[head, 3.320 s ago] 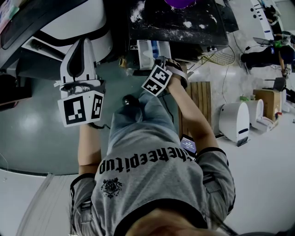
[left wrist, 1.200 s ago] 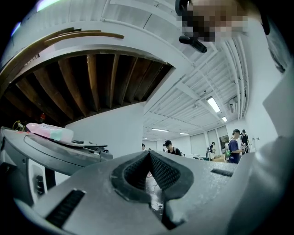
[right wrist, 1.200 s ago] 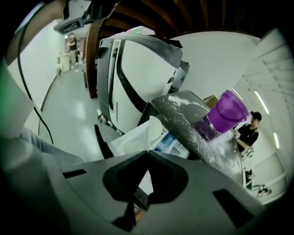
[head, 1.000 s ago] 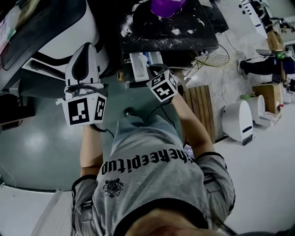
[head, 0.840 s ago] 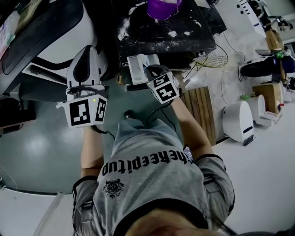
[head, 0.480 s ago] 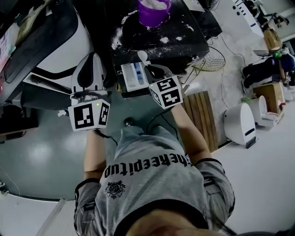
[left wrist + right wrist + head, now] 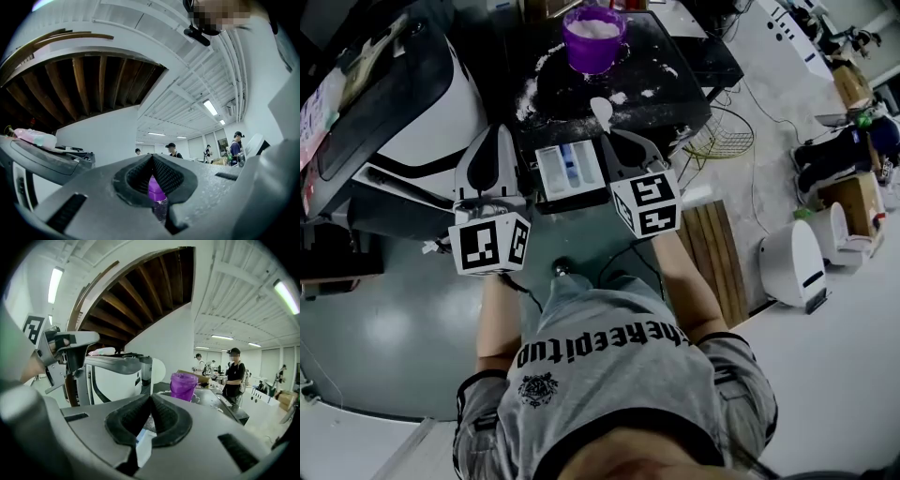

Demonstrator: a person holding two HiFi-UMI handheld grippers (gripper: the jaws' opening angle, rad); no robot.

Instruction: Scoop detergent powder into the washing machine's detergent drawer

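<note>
Powder-dusted dark counter point(image 7: 680, 61) beside the washing machine point(image 7: 412, 122), with its detergent drawer point(image 7: 570, 169) pulled out.
The right gripper point(image 7: 614, 141) is nearer the work, jaws pinched on the handle of a white scoop point(image 7: 601, 110). The scoop's bowl points at the purple powder tub point(image 7: 595, 37) straight ahead. The drawer lies just left of it, long axis running away from the person, between both grippers. The left gripper point(image 7: 495, 136) is pressed together, empty. The T-shirt point(image 7: 609, 375) print seems to read "thekeepitup".

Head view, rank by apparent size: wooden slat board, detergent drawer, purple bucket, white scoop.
1. wooden slat board
2. detergent drawer and purple bucket: about alike, so unranked
3. white scoop
</note>
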